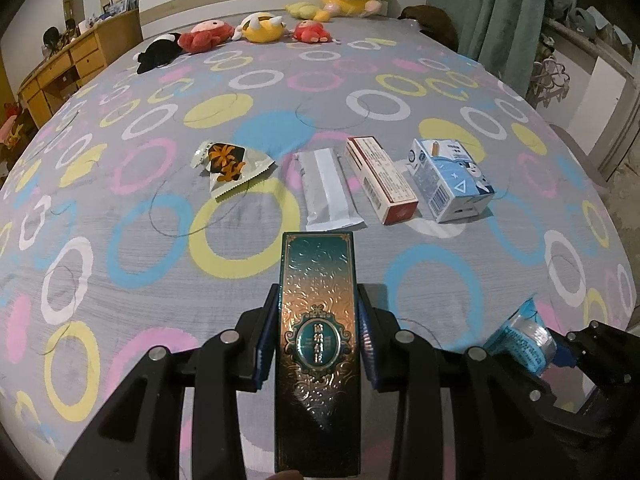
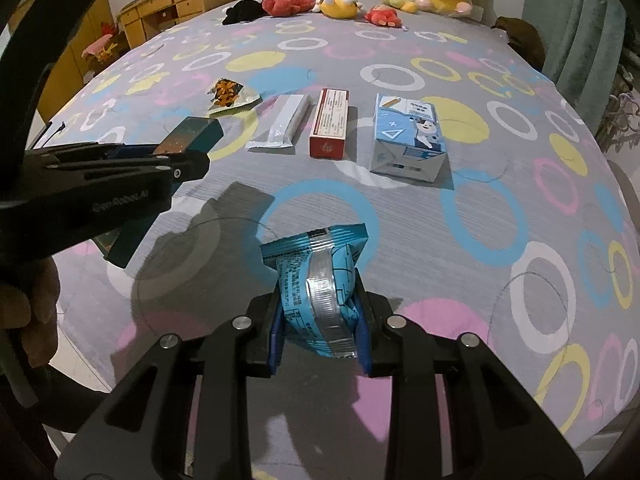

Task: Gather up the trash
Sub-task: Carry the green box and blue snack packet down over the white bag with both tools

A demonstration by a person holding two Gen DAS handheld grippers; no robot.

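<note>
- The left gripper [image 1: 318, 332] is clamping a long teal box [image 1: 318, 336] embossed with gold scrollwork, its blue pads pressing both long sides, and it is holding the box off the bed [image 1: 120, 200].
- The right gripper [image 2: 320, 328] is squeezing a crumpled blue snack wrapper [image 2: 320, 284] between its closed pads, also lifted above the bed's near edge.
- In the right wrist view, the left gripper is showing at the left side, with a person's hand [image 2: 28, 312] gripping its handle.
- Four more pieces of trash are lying in a row across the middle of the bed: an orange-patterned wrapper [image 1: 230, 164] toward the left edge, then a silver-white sachet [image 1: 326, 190], a red and white box [image 1: 380, 180], and a blue and white carton [image 1: 452, 180] toward the right edge.
- Plush toys [image 1: 260, 28] are sitting in a line along the far edge by the headboard [image 1: 192, 4].
- A wooden dresser [image 1: 68, 68] is standing beyond the left edge, and a green curtain [image 1: 492, 8] is hanging past the far right corner.
</note>
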